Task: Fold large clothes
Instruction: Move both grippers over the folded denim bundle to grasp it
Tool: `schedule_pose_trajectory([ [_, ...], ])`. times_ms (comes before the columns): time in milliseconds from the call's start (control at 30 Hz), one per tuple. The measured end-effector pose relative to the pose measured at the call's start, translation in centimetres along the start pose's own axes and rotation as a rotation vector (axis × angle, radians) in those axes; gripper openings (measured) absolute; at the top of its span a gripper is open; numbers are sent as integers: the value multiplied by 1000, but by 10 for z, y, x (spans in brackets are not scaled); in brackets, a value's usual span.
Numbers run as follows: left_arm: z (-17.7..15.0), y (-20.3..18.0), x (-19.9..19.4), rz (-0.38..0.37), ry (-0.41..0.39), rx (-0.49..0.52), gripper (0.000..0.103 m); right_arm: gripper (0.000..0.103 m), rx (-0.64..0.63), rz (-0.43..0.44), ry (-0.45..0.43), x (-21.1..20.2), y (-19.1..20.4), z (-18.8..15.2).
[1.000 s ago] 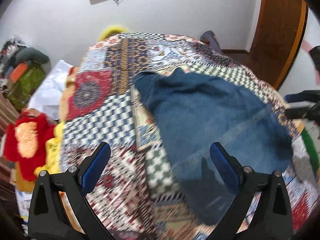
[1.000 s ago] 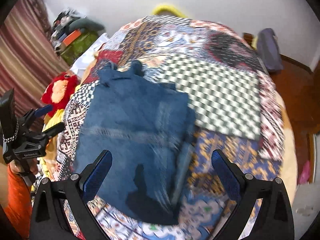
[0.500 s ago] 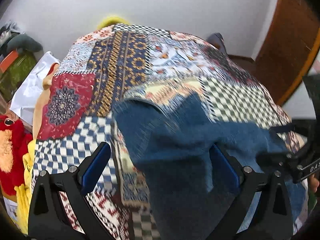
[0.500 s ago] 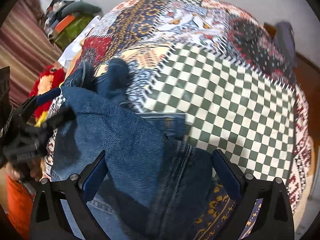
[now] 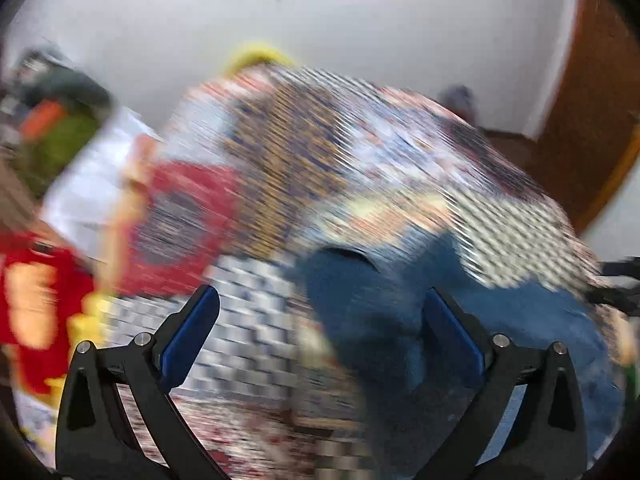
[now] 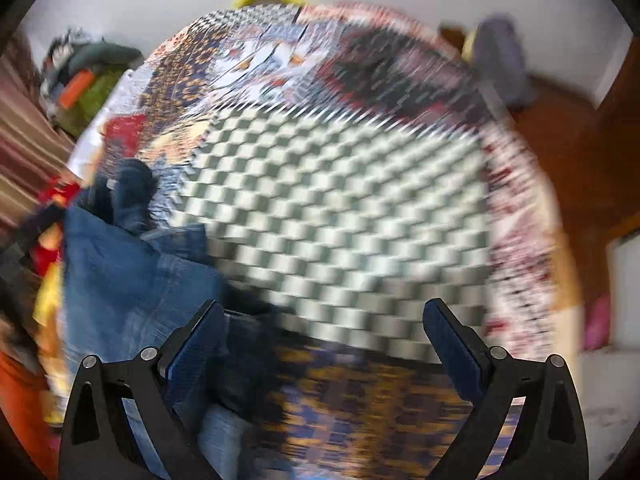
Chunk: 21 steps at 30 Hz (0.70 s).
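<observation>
Both views are smeared by motion. A blue denim garment (image 5: 400, 320) lies on a patchwork bed cover (image 5: 288, 168). In the left wrist view it spreads from the centre to the lower right, under the right finger of my left gripper (image 5: 320, 332), which is open and holds nothing. In the right wrist view the denim garment (image 6: 132, 272) sits bunched at the left, reaching the left finger of my right gripper (image 6: 320, 340). That gripper is open too, over the green-and-white checked patch (image 6: 328, 224) of the cover.
A red and yellow plush toy (image 5: 32, 304) lies off the bed's left side beside a white sheet (image 5: 92, 176). Clutter with a green bag (image 5: 60, 140) stands by the far wall. A wooden door (image 5: 592, 100) is at the right. An orange sleeve (image 6: 20, 400) shows low left.
Both cameras have swung fast and the frames have blurred. The denim now sits lower and further right in the left view, further left in the right view. Both grippers stay open.
</observation>
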<state>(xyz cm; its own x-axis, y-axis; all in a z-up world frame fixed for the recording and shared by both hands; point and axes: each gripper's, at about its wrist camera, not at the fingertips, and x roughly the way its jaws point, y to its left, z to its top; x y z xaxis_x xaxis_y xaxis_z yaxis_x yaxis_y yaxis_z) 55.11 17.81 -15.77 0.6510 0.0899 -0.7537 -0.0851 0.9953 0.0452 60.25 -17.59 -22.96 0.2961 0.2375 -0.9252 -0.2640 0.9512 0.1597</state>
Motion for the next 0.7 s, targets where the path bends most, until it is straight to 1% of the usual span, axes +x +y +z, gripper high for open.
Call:
schedule_pose_trajectory([
  [33,4,7,-11,76,-40,11,103,99,-24,-24,-22,-12,-2,-5],
  [67,6,12,-19,105,-62,26,103,99,-34,-30,-36,-18,-4,-7],
  [133,7,19,-30,121,-72,40,103,99,-50,-30,-70,-36,-4,-16],
  [200,3,24,-41,83,-54,50,103,99,-69,-20,-101,-51,3,-21],
  [267,-8,23,-52,32,-31,68,103,99,-83,6,-129,-63,11,-27],
  [400,-40,13,-68,-63,10,74,103,99,-102,102,-174,-83,36,-38],
  [467,-58,7,-72,-132,43,54,103,99,-106,142,-175,-85,47,-42],
  [533,-70,-1,-70,-201,85,37,103,100,-110,193,-151,-79,58,-48],
  [567,-78,-5,-68,-242,114,27,103,100,-113,203,-140,-76,62,-51],
  [667,-99,-18,-56,-322,183,5,103,100,-129,196,-66,-47,71,-60],
  [700,-103,-21,-53,-336,199,-1,103,100,-127,195,-33,-35,72,-62],
])
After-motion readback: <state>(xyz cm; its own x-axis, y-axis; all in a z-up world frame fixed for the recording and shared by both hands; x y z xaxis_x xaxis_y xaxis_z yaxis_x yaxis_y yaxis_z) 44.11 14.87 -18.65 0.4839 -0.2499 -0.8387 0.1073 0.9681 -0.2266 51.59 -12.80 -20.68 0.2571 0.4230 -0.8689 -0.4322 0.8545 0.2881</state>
